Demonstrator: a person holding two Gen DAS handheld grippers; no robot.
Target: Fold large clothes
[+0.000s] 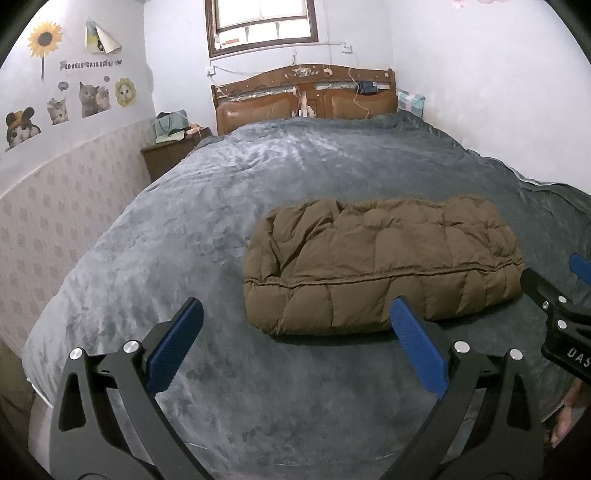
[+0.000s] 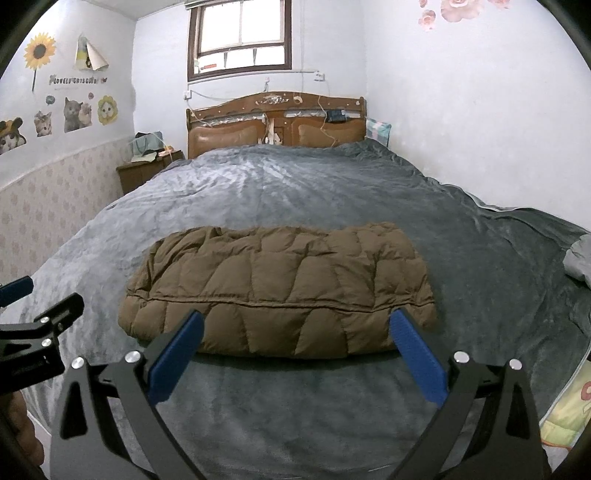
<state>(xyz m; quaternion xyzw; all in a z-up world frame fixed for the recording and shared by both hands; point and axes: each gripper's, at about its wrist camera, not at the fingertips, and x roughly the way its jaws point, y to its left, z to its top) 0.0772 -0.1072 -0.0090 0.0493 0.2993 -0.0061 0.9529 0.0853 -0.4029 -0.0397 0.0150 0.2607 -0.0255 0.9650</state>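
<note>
Setting: we record a home bedroom.
Bed: a large bed (image 2: 295,206) fills most of both views, covered with a grey plush blanket (image 1: 229,206).
Headboard: we note a carved brown wooden headboard (image 2: 275,123) with padded panels against the far wall.
Nightstand: a wooden nightstand (image 1: 168,155) stands just beside the bed's head, cluttered on top.
Window: a brown-framed window (image 2: 240,38) sits above the headboard, lit by daylight.
Wall decor: we see a sunflower sticker (image 1: 44,40) and cat stickers (image 1: 92,98) on the left wall, pink flower decals (image 2: 454,11) on the right wall.
Bedding: a checked pillow (image 2: 378,131) lies at the head corner.
</note>
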